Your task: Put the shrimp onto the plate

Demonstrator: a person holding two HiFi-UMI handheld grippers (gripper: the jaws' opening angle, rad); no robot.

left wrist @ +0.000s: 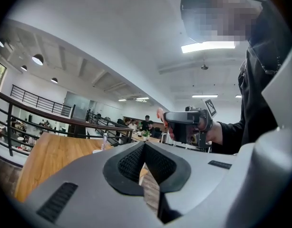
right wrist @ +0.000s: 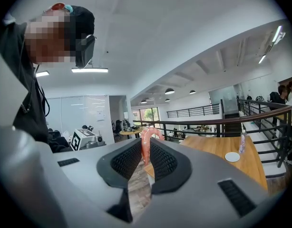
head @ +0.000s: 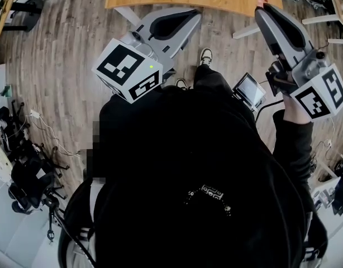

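Shrimp pinched in the right claw over open floor, short of the desk edge, plate lying beyond; left claw alongside, jaws together, empty.

No legible txt anywhere I look. My L cube and R cube carry only b/w square codes, no letters or nos. From my L cam the R cube shows the same code-only face. White print on the black top is too small to read. Label on the bottle on the table: blurred, can't make it out.
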